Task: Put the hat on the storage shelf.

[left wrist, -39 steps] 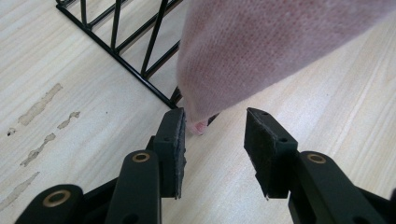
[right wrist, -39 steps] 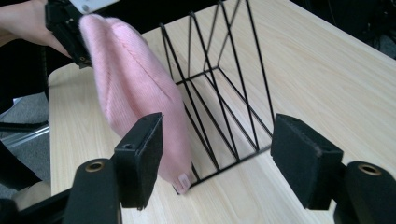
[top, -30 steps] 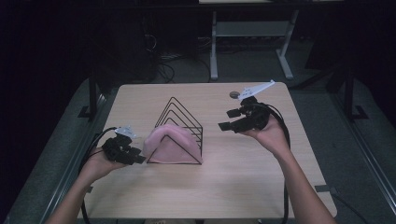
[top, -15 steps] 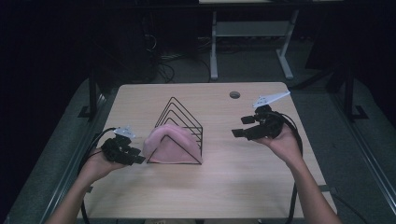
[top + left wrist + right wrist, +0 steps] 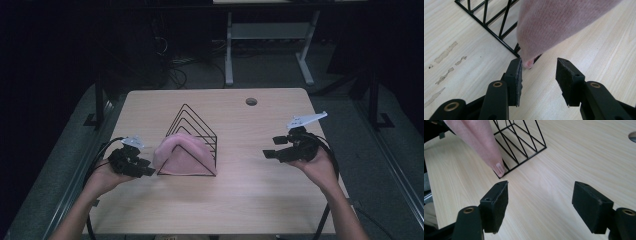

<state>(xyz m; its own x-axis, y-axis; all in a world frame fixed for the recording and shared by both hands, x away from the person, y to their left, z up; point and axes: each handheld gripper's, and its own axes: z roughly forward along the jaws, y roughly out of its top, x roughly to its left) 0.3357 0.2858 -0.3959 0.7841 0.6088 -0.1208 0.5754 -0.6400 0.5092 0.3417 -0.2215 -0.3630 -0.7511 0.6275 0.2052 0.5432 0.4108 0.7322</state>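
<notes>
On table: one wire rack, one pink cloth, two grippers.

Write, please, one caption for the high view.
Pink cloth draped over a black wire rack on a wooden table, flanked by two open hand-held grippers.

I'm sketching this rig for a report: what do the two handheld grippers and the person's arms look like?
Both the left gripper and right gripper are black, each with two blocky jaws faced with dark pads, brass-coloured rivets, a grey three-cornered plate on top and a trailing black cable. The forearms are bare, without sleeves.
</notes>
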